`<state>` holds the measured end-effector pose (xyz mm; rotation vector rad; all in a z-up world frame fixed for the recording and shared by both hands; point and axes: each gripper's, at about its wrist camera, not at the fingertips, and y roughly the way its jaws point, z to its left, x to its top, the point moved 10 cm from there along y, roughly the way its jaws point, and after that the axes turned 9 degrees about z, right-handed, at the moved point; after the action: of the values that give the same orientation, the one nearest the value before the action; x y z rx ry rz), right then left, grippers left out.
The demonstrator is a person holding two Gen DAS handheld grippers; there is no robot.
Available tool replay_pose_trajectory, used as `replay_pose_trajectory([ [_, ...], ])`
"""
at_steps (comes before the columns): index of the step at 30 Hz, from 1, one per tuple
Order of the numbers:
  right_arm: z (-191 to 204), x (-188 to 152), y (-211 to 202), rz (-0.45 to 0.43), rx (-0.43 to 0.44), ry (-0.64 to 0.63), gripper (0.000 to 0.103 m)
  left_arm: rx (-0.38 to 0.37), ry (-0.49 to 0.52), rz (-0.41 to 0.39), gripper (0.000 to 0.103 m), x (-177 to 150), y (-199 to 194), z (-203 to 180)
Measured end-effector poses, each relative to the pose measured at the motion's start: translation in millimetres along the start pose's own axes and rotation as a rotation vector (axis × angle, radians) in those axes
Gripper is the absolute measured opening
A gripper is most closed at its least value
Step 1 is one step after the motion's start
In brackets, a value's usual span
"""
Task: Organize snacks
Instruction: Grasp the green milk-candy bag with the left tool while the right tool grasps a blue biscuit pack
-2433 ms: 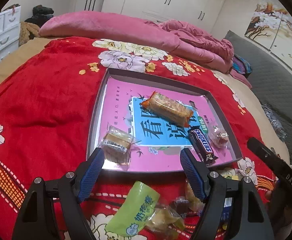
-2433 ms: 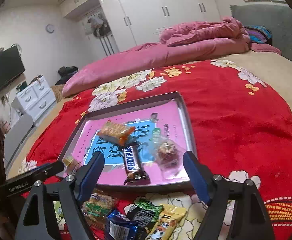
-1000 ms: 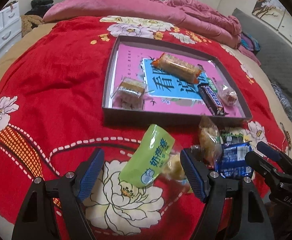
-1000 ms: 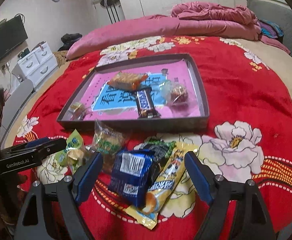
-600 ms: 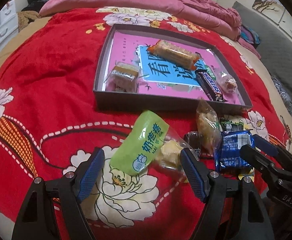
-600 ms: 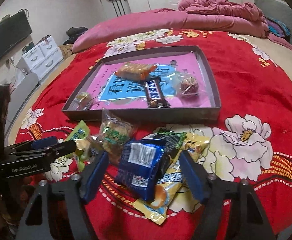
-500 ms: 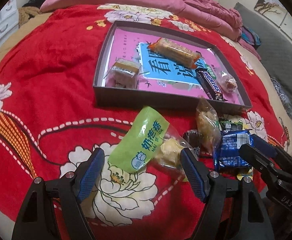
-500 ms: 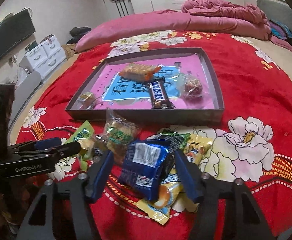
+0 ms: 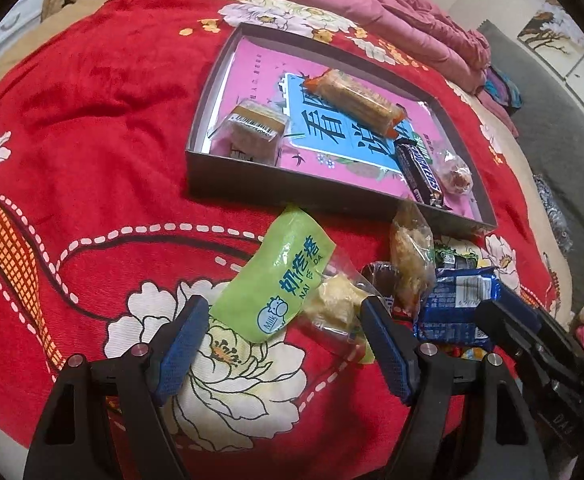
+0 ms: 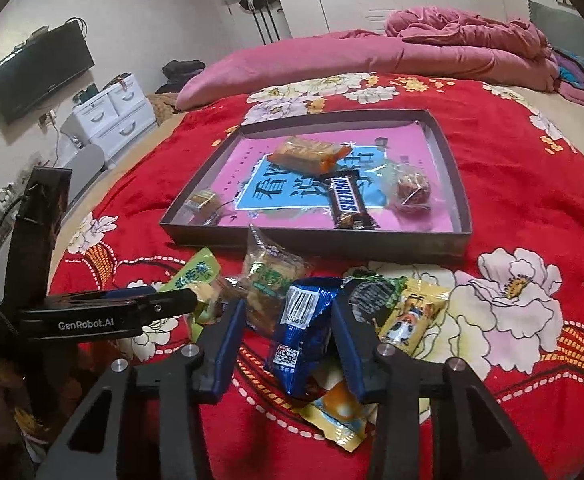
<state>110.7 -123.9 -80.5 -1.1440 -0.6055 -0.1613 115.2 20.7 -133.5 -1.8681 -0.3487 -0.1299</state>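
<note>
Four snacks already lie in the tray [image 10: 458,216] on the bed; I have just been closing my right gripper [image 10: 287,330] jaws around the blue packet [image 10: 302,334], contact uncertain, my left gripper [image 9: 281,346] released over the green packet [image 9: 279,280], several pending.

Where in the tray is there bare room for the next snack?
The tray floor is bare along the far wall, beyond the orange cracker pack, and in the near strip between the small cake and the chocolate bar. It is crowded at the right, where the bar lies close to the clear-wrapped sweet.
</note>
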Motion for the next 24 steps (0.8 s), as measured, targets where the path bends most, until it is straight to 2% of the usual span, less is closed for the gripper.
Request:
replay_pose_trajectory([
  [6, -7, -1, 8, 0.023, 0.015, 0.047, 0.045, 0.003, 0.006, 0.0, 0.079, 0, 1, -1],
  [9, -7, 1, 4, 0.005, 0.035, 0.057, 0.045, 0.001, 0.006, 0.001, 0.079, 0, 1, -1],
  [13, -7, -1, 6, 0.014, -0.011, 0.045, 0.045, 0.004, 0.007, 0.001, 0.08, 0, 1, -2],
  [24, -18, -9, 6, 0.046, -0.031, 0.089, 0.045, -0.001, 0.021, 0.015, 0.08, -3, 5, -6],
])
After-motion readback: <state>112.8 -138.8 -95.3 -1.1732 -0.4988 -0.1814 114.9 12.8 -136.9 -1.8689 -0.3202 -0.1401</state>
